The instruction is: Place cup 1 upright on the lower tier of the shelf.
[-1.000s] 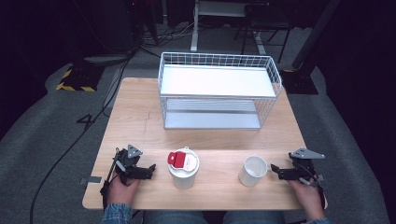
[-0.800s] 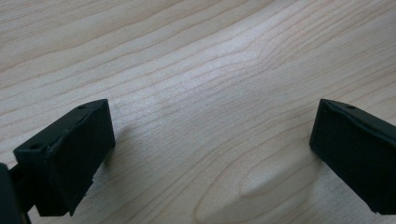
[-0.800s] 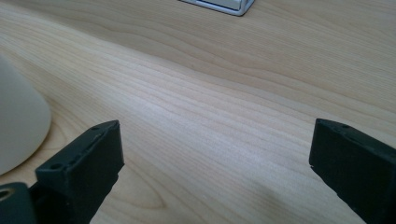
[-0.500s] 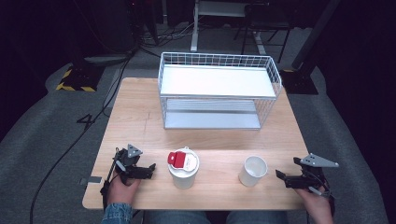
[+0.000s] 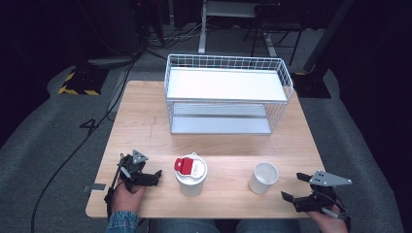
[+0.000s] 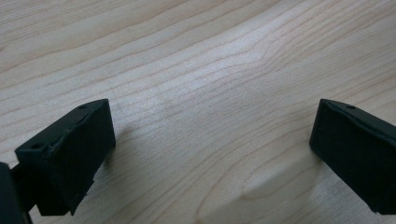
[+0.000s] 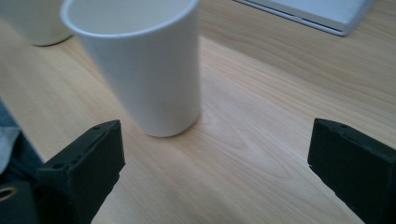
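Bare wood lies between the two cups and the table (image 5: pixel 145 121) edges. One open white cup (image 5: pixel 263 177) stands lower right, one lidded cup (image 5: pixel 191 175) lower centre, one wire rack (image 5: pixel 228 99) behind. The right gripper (image 5: pixel 296 187) gapes empty beside the open cup at the table's lower right corner; the left gripper (image 5: pixel 156 177) gapes over bare wood, lower left.

table (image 5: pixel 145 121): light wood | on it: wire rack (image 5: pixel 228 94), lidded cup (image 5: pixel 191 174), open cup (image 5: pixel 263 177)

White open cup (image 5: pixel 263 177) stands upright on table (image 5: pixel 145 121).
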{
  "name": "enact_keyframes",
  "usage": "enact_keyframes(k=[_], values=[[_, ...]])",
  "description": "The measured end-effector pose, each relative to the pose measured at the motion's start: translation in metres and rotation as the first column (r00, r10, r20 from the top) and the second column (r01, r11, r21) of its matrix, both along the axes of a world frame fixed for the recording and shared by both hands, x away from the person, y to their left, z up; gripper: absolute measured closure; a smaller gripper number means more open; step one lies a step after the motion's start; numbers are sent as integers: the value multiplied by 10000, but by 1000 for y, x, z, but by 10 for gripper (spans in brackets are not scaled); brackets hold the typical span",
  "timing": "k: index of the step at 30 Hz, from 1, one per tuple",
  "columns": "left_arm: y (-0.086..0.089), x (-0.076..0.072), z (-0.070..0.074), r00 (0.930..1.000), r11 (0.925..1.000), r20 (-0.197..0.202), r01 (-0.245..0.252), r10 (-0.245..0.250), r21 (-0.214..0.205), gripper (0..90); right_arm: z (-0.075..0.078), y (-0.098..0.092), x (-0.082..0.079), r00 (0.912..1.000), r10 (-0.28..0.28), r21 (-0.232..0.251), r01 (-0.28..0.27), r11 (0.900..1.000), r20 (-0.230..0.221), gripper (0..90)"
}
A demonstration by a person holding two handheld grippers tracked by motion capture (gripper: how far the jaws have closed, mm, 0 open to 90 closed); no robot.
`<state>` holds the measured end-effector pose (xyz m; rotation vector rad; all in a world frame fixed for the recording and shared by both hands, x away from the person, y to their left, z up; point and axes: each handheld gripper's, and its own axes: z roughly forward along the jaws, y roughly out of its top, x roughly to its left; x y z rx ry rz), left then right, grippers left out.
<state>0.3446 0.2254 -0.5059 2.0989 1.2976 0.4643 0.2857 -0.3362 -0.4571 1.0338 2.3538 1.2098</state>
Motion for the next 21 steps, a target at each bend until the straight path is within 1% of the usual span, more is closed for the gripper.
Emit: enact_keyframes(k=[3, 5, 7, 11, 12, 16, 19, 21], values=[[0, 0, 0, 10000, 10000, -1, -5, 5, 7, 6, 0, 8, -1, 9986, 528, 89, -528, 9986, 46, 39], [0, 0, 0, 10000, 10000, 3, -6, 6, 17, 6, -2, 13, 0, 9977, 681, 260, -681, 9973, 26, 40], [0, 0, 0, 10000, 10000, -3, -4, 4, 8, 6, -7, 18, 2, 9972, 748, 337, -748, 9966, 16, 40], [0, 0, 0, 10000, 10000, -2, -4, 4, 7, 6, -18, 31, 5, 9961, 884, 241, -884, 9958, 13, 46], [0, 0, 0, 10000, 10000, -2, -5, 5, 7, 6, -20, 34, 7, 9958, 909, 202, -910, 9956, 75, 51], [0, 0, 0, 10000, 10000, 4, -1, 1, 4, 7, -28, 40, 12, 9963, 863, 420, -863, 9954, 10, 60], [0, 0, 0, 10000, 10000, 4, -5, 5, 4, 7, -33, 46, 15, 9952, 976, 459, -979, 9941, 94, 67], [0, 0, 0, 10000, 10000, 6, -4, 4, 5, 7, -35, 49, 16, 9944, 1021, 408, -1031, 9938, 265, 78]])
